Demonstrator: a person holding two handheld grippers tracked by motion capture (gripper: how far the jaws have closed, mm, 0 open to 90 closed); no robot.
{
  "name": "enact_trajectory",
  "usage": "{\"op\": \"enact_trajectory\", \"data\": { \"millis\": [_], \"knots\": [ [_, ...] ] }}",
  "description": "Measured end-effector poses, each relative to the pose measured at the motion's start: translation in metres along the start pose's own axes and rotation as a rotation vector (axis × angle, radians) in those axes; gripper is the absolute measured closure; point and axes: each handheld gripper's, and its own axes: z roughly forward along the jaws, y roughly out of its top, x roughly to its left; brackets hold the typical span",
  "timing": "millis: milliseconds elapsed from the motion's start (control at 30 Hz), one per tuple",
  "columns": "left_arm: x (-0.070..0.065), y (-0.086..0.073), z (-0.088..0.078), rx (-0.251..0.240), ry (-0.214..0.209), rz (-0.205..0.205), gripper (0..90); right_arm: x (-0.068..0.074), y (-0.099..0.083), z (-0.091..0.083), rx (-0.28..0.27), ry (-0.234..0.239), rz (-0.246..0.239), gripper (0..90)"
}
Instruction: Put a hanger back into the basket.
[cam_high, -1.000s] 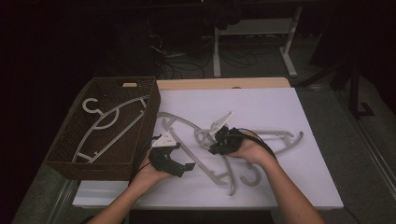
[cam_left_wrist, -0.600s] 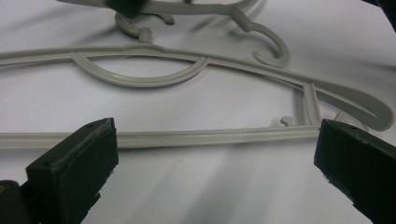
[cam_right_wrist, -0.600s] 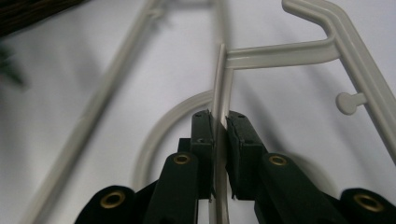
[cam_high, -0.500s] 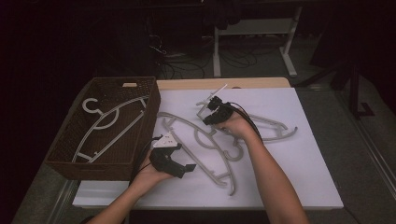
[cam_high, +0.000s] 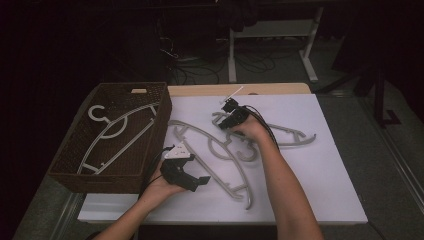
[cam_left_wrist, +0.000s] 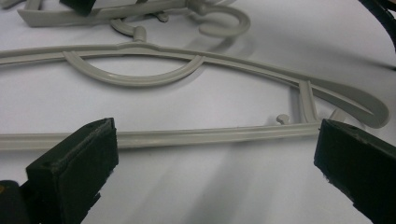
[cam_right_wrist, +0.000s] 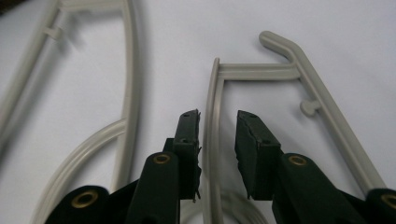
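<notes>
My right gripper (cam_high: 231, 116) reaches to the far hanger (cam_high: 280, 134) on the white surface (cam_high: 320, 195), its fingers (cam_right_wrist: 254, 149) a little apart with the hanger's thin bar (cam_right_wrist: 211, 140) between them, not yet pinched; I judge they straddle it there to lift it. My left gripper (cam_high: 184, 172) waits low beside the near hanger (cam_high: 220, 160), fingers (cam_left_wrist: 74, 163) spread wide and holding nothing, that hanger's straight bar (cam_left_wrist: 196, 136) lying just beyond them. One hanger (cam_high: 117, 135) already lies in the wicker basket (cam_high: 105, 177), probably where these go.
</notes>
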Motion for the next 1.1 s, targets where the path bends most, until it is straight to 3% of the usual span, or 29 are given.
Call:
{"op": "enact_trajectory", "data": {
  "millis": [100,133,367,400,533,567,600,633,767,1100],
  "knots": [
    [0.001,0.0,0.0,0.001,0.002,0.0,0.0,-0.001,-0.003,-0.013,-0.021,0.007,-0.01,68.9],
    [0.001,0.0,0.0,0.002,0.003,-0.002,0.0,-0.002,-0.011,-0.031,-0.031,0.008,-0.026,68.7],
    [0.001,0.0,-0.001,-0.001,0.008,-0.005,0.0,-0.01,-0.043,-0.066,-0.027,0.009,-0.045,66.1],
    [0.001,0.0,-0.001,-0.001,0.009,-0.004,0.0,-0.014,-0.056,-0.076,-0.021,0.005,-0.041,64.5],
    [0.003,0.0,-0.001,0.0,0.01,-0.009,0.0,-0.02,-0.077,-0.087,-0.014,-0.001,-0.029,62.0],
    [0.004,0.0,-0.001,0.0,0.012,-0.009,0.0,-0.024,-0.09,-0.094,-0.003,-0.001,-0.031,60.2],
    [0.004,0.0,-0.001,0.0,0.012,-0.009,0.0,-0.024,-0.09,-0.094,-0.003,-0.001,-0.031,60.2],
    [0.004,0.0,-0.001,0.001,0.014,-0.01,0.0,-0.026,-0.103,-0.099,0.014,-0.006,-0.038,58.8],
    [0.005,-0.001,-0.001,0.002,0.015,-0.014,0.0,-0.033,-0.123,-0.106,0.049,-0.014,-0.043,57.8],
    [0.004,-0.001,0.0,0.007,0.017,-0.015,0.0,-0.041,-0.144,-0.102,0.111,-0.047,-0.074,61.4]
  ]
}}
